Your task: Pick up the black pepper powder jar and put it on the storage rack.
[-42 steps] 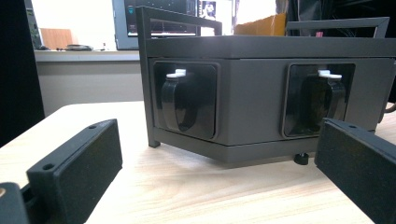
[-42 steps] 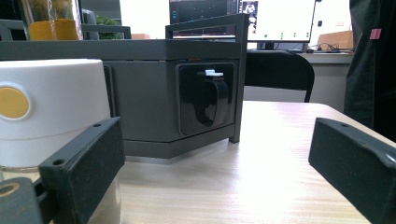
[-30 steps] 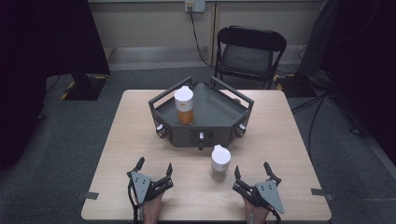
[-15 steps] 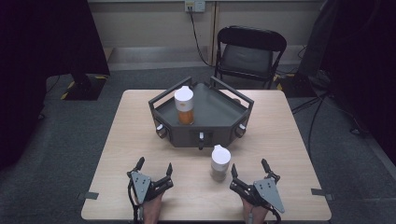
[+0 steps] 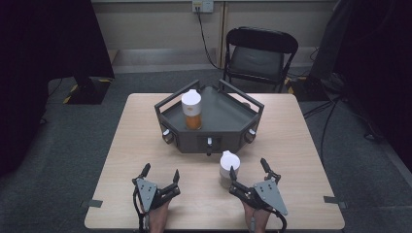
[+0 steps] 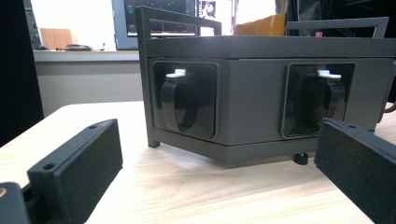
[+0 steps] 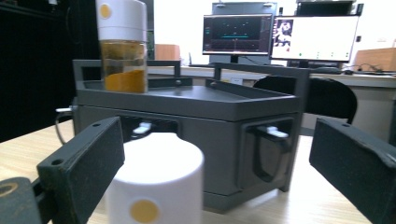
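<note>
You are only starting: your right gripper (image 5: 248,172) is reaching with jaws wide open around nothing toward the white-capped jar (image 5: 228,168) just in front of the grey tray (image 5: 235,116), while your left gripper (image 5: 160,176) is waiting open too.

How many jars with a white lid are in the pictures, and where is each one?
2. One jar with orange powder stands on top of the dark grey rack. The other white-lidded jar stands on the table before the rack, beside the right gripper.
</note>
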